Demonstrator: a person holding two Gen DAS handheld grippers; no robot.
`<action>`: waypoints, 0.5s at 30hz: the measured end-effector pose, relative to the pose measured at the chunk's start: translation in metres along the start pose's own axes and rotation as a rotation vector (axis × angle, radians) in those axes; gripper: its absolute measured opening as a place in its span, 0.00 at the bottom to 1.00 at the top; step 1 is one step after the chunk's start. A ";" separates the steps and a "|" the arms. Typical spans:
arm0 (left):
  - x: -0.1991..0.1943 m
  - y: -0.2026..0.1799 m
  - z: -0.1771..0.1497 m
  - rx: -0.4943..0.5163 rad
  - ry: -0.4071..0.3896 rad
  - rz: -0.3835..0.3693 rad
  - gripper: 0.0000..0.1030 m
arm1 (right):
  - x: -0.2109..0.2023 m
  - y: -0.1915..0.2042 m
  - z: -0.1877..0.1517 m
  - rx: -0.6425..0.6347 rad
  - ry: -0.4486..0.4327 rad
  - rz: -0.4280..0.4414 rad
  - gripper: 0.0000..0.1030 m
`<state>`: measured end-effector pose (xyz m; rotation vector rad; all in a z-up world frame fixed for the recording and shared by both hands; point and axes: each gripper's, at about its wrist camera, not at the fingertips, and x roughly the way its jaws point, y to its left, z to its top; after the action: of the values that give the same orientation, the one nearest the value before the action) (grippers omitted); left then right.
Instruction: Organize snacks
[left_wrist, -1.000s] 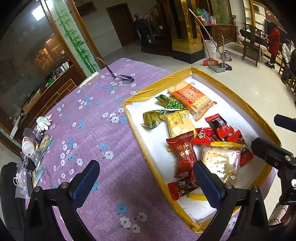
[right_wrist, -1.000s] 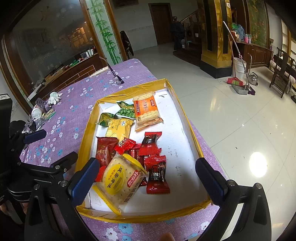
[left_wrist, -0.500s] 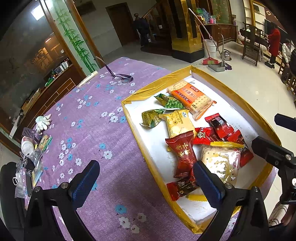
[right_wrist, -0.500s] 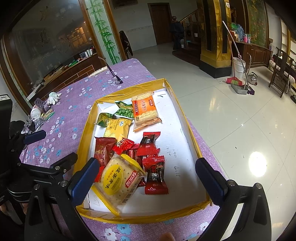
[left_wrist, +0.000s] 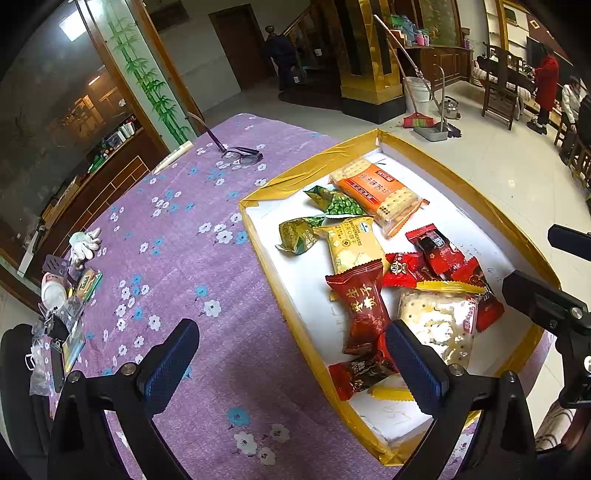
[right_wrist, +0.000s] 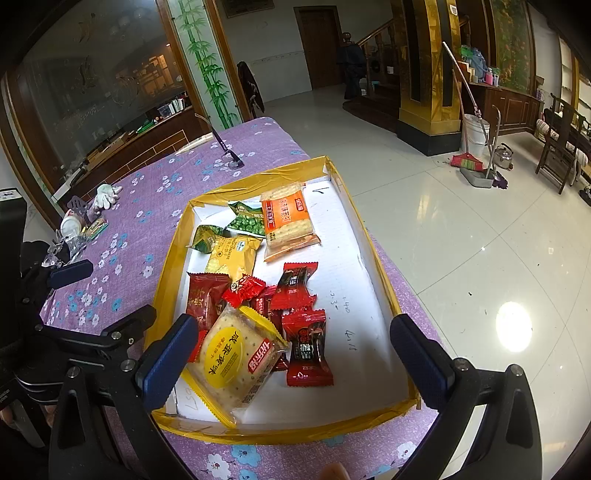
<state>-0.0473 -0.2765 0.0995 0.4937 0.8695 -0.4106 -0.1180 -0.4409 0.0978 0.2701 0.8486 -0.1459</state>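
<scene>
the right gripper (right_wrist: 291, 358) hangs wide open and empty at the bottom of its frame. the clear cracker packet with a yellow round label (right_wrist: 236, 363) lies just inside its left pad, long axis running toward the upper right. the left gripper (left_wrist: 295, 363), equally spread and empty, straddles the tray's near wall, probably farther off. beyond, red wrappers, then the orange cracker pack (right_wrist: 288, 221) in the yellow-taped white cardboard tray (right_wrist: 369, 243).

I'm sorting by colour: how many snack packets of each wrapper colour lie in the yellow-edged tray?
Red plastic-wrapped snacks: 6, some partly covered
Yellow plastic cracker packets: 2
Green foil packets: 2
Orange plastic cracker packet: 1
Total: 11
</scene>
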 end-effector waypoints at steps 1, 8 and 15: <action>0.000 0.000 0.000 0.002 0.000 0.001 0.99 | 0.000 0.000 0.000 0.000 0.001 -0.001 1.00; 0.000 -0.003 0.000 0.007 0.002 0.001 0.99 | 0.000 0.000 0.000 0.000 0.001 0.000 1.00; 0.000 -0.003 0.000 0.007 0.002 0.001 0.99 | 0.000 0.000 0.000 -0.001 0.001 0.000 1.00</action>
<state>-0.0491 -0.2790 0.0992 0.5010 0.8696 -0.4131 -0.1181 -0.4406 0.0979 0.2692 0.8493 -0.1455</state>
